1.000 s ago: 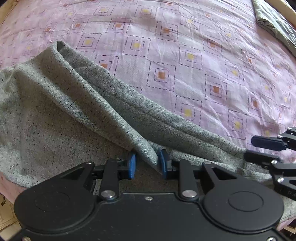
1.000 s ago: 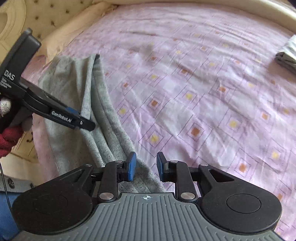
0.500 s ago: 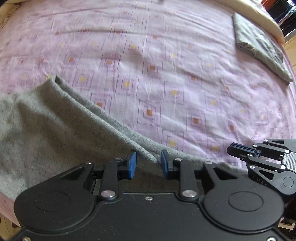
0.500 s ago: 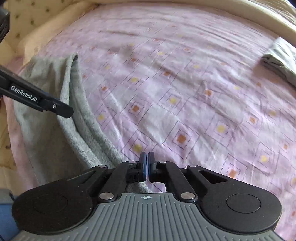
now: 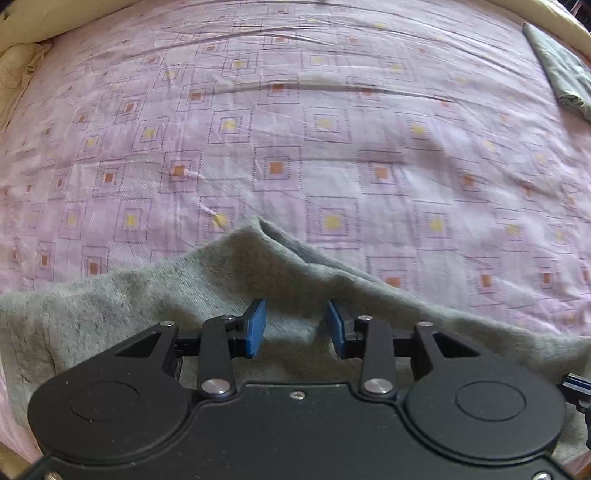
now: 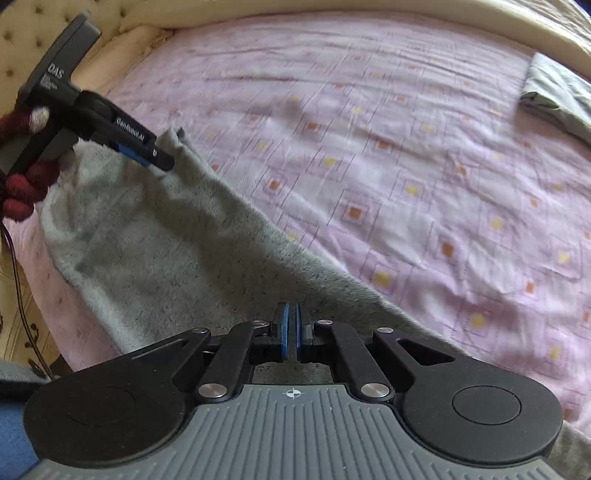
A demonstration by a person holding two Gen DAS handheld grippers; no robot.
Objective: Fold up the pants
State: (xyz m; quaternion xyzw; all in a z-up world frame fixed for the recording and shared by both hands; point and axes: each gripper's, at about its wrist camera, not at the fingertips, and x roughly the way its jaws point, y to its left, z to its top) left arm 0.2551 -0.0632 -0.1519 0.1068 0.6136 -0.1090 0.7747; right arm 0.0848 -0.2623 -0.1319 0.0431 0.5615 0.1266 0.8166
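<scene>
Grey speckled pants (image 6: 155, 258) lie at the near edge of a pink patterned bedsheet (image 6: 369, 166). My right gripper (image 6: 291, 328) is shut on the pants' long folded edge, which rises taut to its blue pads. My left gripper (image 5: 295, 326) hovers close to the pants' far corner (image 5: 262, 225). Its jaws are opening, and a ridge of the cloth runs loosely between the pads without being pressed. In the right wrist view the left gripper (image 6: 162, 162) sits just below that corner (image 6: 177, 134), held by a hand in a dark red glove (image 6: 22, 192).
A folded grey-green garment (image 5: 565, 74) (image 6: 554, 99) lies at the far right of the bed. A cream padded bed frame (image 6: 44, 26) curves around the mattress. The bed's near edge drops off at the left (image 6: 22, 295), with a cable hanging there.
The right gripper shut on the pants' edge and lifted it. The left gripper slid along the fold to near the corner, its jaws a little wider.
</scene>
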